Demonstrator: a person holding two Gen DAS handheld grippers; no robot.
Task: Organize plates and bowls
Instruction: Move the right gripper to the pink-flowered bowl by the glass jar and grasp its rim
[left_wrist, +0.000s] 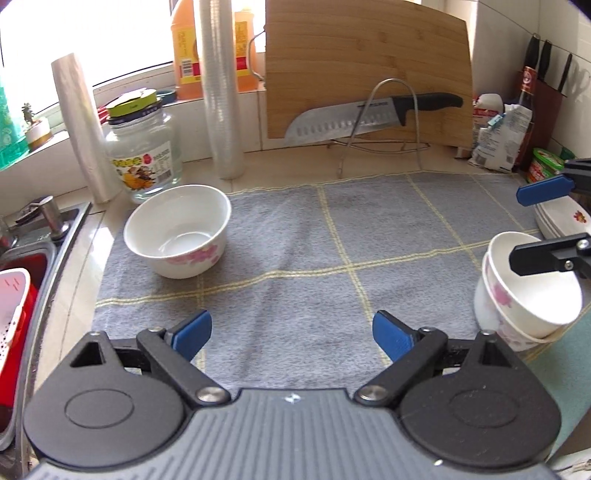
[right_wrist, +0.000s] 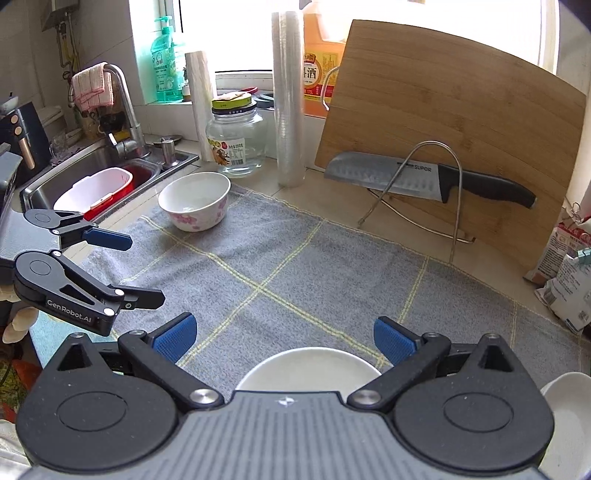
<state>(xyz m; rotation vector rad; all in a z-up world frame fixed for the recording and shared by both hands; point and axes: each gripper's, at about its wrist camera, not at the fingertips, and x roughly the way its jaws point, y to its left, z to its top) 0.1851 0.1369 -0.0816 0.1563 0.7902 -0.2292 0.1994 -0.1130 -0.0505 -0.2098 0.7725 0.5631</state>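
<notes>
Grey checked cloth covers the table, mid-area bare. Lone floral bowl at far-left cloth edge beside sink. Stacked bowls at right edge. Left gripper, right gripper: fingers wide, holding nothing.

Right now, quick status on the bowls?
Both hand-held grippers open, empty: left, right. Lone bowl on towel. Stacked bowls right. Path clear.

White bowl with pink flowers; grey towel with yellow grid lines.
</notes>
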